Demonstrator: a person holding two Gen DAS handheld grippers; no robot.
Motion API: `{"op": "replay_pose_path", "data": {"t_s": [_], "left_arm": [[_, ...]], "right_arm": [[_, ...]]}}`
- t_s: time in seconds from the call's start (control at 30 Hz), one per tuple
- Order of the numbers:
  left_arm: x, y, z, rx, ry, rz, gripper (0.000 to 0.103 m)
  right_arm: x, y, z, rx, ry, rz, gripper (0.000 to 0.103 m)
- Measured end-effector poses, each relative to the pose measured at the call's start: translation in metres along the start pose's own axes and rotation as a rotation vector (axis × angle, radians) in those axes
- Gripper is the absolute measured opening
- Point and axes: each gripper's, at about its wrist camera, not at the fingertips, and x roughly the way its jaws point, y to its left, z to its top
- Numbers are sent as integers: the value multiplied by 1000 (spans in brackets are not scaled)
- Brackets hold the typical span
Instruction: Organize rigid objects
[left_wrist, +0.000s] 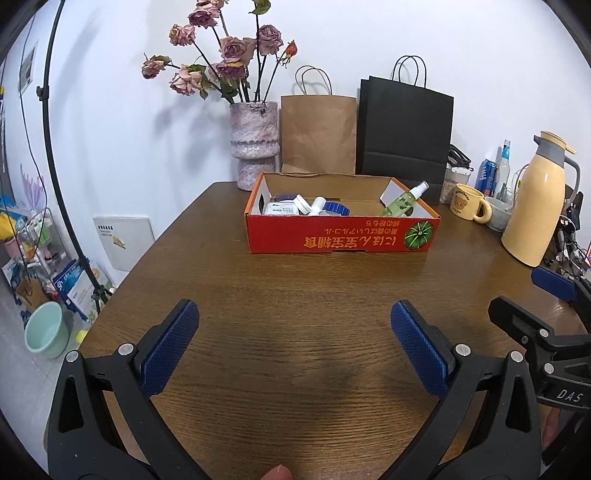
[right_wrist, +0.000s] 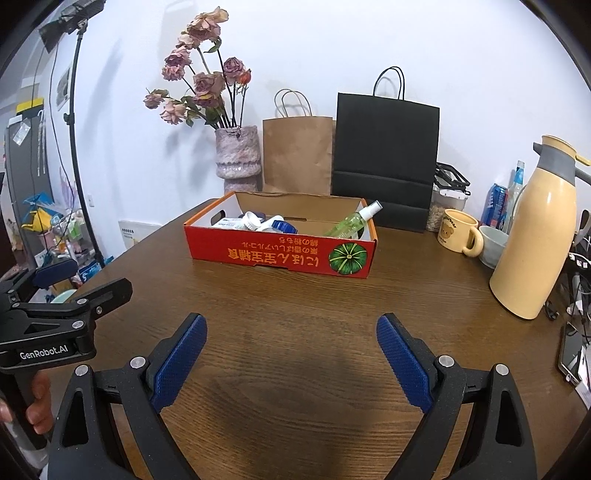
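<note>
A red cardboard box (left_wrist: 332, 240) (right_wrist: 273, 254) with a pumpkin print stands on the brown wooden table (left_wrist: 295, 317) (right_wrist: 295, 314), far side of centre. Inside lie a green spray bottle (left_wrist: 404, 201) (right_wrist: 351, 223), white bottles (left_wrist: 308, 206) (right_wrist: 251, 220) and blue-capped containers (left_wrist: 336, 208) (right_wrist: 282, 226). My left gripper (left_wrist: 294, 325) hovers open over bare wood well short of the box, holding nothing. My right gripper (right_wrist: 291, 336) is open too, beside the left one and equally short of the box. Each gripper shows at the edge of the other's view.
Behind the box stand a pink vase with dried roses (left_wrist: 255, 144) (right_wrist: 238, 158), a brown paper bag (left_wrist: 317, 133) (right_wrist: 297, 155) and a black paper bag (left_wrist: 404, 136) (right_wrist: 384, 158). At right are a yellow mug (left_wrist: 469, 203) (right_wrist: 458, 230), a cream thermos jug (left_wrist: 535, 206) (right_wrist: 535, 236) and a phone (right_wrist: 570, 350).
</note>
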Motion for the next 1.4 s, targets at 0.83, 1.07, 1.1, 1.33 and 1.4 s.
{"op": "replay_pose_path", "data": {"t_s": [0.83,1.07,1.1,1.33,1.4], "left_arm": [[-3,0,0,0,-5,-1,103],[-4,-2,1,15,-8,-4,103],[-3,-2,2,17,-7,-5,103],[-2,-5,1,33,-9,-1,103],[-1,-5,0,32,-8,-3,103]], "right_arm": [[0,0,0,0,0,1,96],[0,0,-1,1,0,2,96],[1,0,-1,1,1,1,96],[2,0,-4,2,2,3,96],[2,1,-5,2,4,3,96]]}}
